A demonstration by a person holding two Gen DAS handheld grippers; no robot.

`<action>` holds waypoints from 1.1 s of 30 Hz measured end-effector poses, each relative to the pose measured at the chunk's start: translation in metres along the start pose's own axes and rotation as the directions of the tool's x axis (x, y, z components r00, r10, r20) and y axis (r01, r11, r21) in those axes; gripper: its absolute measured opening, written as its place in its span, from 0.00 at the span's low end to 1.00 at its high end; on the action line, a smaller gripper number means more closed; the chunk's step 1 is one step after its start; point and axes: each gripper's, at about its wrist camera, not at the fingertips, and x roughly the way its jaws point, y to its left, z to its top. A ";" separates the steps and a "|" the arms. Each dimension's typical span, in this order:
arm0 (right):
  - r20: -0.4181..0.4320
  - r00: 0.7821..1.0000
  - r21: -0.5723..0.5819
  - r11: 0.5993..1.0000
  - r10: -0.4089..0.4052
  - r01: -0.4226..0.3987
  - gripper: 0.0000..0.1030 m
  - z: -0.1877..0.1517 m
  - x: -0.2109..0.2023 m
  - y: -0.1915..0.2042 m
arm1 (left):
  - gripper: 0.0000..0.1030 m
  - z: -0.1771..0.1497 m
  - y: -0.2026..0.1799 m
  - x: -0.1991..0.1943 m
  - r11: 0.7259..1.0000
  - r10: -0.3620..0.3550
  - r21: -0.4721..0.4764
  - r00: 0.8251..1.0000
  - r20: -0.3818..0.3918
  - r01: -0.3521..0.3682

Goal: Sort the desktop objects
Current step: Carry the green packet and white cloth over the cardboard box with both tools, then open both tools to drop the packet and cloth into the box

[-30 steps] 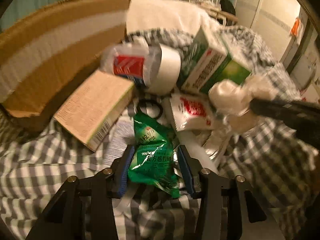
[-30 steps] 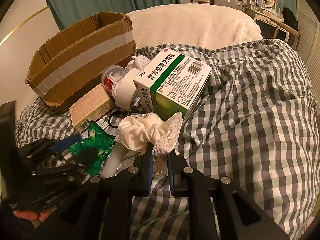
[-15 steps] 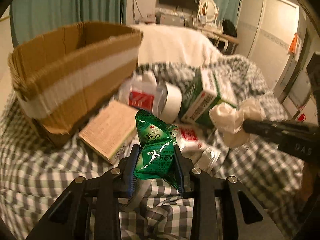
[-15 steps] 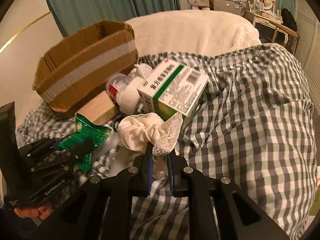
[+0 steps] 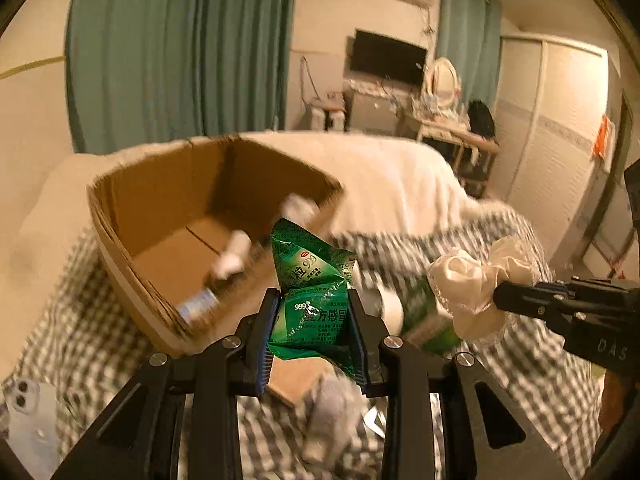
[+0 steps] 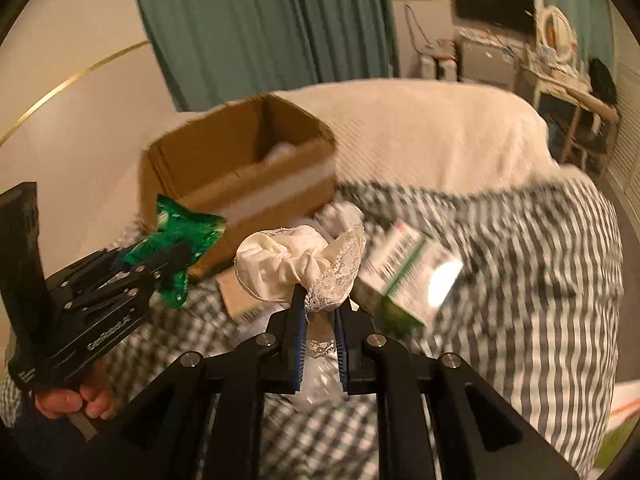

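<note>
Carry step in hand. A green sachet (image 5: pixel 310 300) is pinched by the left gripper (image 5: pixel 312 336), a white lace scrunchie (image 6: pixel 296 268) by the right gripper (image 6: pixel 320 344), both held near the cardboard box (image 5: pixel 160 216). Positioning over its opening, then release, is judged necessary.

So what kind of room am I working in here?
Most likely a bedroom: the work surface looks like a bed under a checked cover, with a wardrobe, a wall TV and a vanity mirror beyond it.
</note>
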 end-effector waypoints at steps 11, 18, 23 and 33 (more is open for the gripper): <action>0.063 0.996 -0.112 0.993 0.055 -0.048 0.11 0.085 0.030 0.053 | 0.31 0.069 0.054 0.019 0.994 0.068 -0.094 0.994 0.089 -0.060; 0.050 0.996 -0.138 0.988 0.079 -0.072 0.11 0.120 0.082 0.072 | 0.31 0.070 0.099 0.058 0.982 0.108 -0.159 0.993 0.056 -0.098; 0.024 0.995 -0.135 0.987 0.094 -0.089 0.11 0.133 0.126 0.084 | 0.31 0.059 0.123 0.080 0.971 0.121 -0.207 0.993 -0.007 -0.120; 0.036 0.993 0.005 0.994 0.110 -0.111 0.49 0.135 0.156 0.085 | 0.59 0.042 0.113 0.072 0.970 0.160 -0.183 0.987 -0.015 -0.160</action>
